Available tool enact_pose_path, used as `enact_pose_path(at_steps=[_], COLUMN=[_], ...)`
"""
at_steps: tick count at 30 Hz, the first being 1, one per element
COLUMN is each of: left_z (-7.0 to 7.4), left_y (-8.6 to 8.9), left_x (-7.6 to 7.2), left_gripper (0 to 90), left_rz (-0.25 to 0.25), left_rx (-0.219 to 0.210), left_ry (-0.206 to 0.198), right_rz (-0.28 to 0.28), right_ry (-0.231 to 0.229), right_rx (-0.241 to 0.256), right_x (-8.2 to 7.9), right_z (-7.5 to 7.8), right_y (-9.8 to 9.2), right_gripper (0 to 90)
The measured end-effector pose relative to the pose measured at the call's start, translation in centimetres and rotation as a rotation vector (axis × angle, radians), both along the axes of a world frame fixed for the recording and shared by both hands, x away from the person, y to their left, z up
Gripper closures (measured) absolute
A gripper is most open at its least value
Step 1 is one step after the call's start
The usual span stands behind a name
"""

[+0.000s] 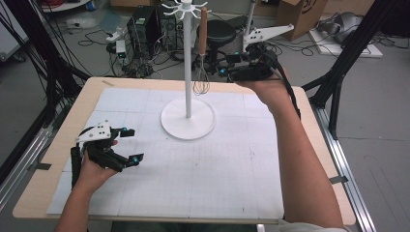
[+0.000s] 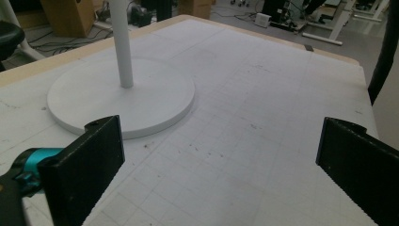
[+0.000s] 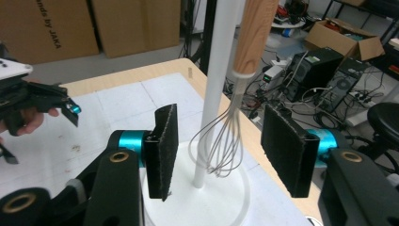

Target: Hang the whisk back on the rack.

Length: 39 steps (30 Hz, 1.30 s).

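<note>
I see a whisk (image 1: 201, 58) with a wooden handle hanging from a hook at the top of a white stand (image 1: 188, 72), whose round base sits on the gridded white mat (image 1: 217, 164) near the table's (image 1: 48, 159) far edge. The wire loops hang just beside the pole, clear of the base.

My right gripper (image 1: 232, 67) is held up at the far right of the stand, at the height of the whisk's wires. In the right gripper view its jaws stand apart — the wire head (image 3: 221, 146) hangs between the two pads and a little beyond them, touching neither.

My left gripper (image 1: 130, 145) hovers low over the mat at the near left, well apart from the whisk. Its jaws are spread wide with nothing between them; in the left gripper view the stand's base (image 2: 122, 96) lies just ahead of the left-hand pad.
</note>
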<state>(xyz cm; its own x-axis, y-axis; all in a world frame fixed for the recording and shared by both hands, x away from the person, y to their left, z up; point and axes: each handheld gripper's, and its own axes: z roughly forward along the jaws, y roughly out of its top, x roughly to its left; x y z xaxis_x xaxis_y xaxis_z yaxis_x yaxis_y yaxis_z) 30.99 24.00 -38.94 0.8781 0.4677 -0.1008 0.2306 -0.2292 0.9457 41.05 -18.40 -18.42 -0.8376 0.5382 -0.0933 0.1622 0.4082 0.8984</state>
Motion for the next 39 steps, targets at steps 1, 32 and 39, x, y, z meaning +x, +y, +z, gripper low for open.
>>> enact_pose_path(at_steps=[1, 32, 39], left_z=[0.0, 0.2, 0.4], left_y=[0.0, 0.0, -0.1], left_x=[0.0, 0.0, 0.0], left_gripper=[2.1, 2.1, 2.1], left_rz=[0.0, -0.006, -0.008], left_rx=[0.001, -0.022, -0.028], left_ry=[-0.001, 0.001, -0.001], right_rz=[0.003, 0.049, 0.034], right_ry=[0.006, 0.055, 0.08], right_rx=[-0.003, 0.109, 0.127], right_x=[-0.2, -4.5, -5.2], right_z=[-0.1, -7.6, -9.8], right_y=[0.0, -4.4, -5.4], right_gripper=[43.3, 29.3, 25.6])
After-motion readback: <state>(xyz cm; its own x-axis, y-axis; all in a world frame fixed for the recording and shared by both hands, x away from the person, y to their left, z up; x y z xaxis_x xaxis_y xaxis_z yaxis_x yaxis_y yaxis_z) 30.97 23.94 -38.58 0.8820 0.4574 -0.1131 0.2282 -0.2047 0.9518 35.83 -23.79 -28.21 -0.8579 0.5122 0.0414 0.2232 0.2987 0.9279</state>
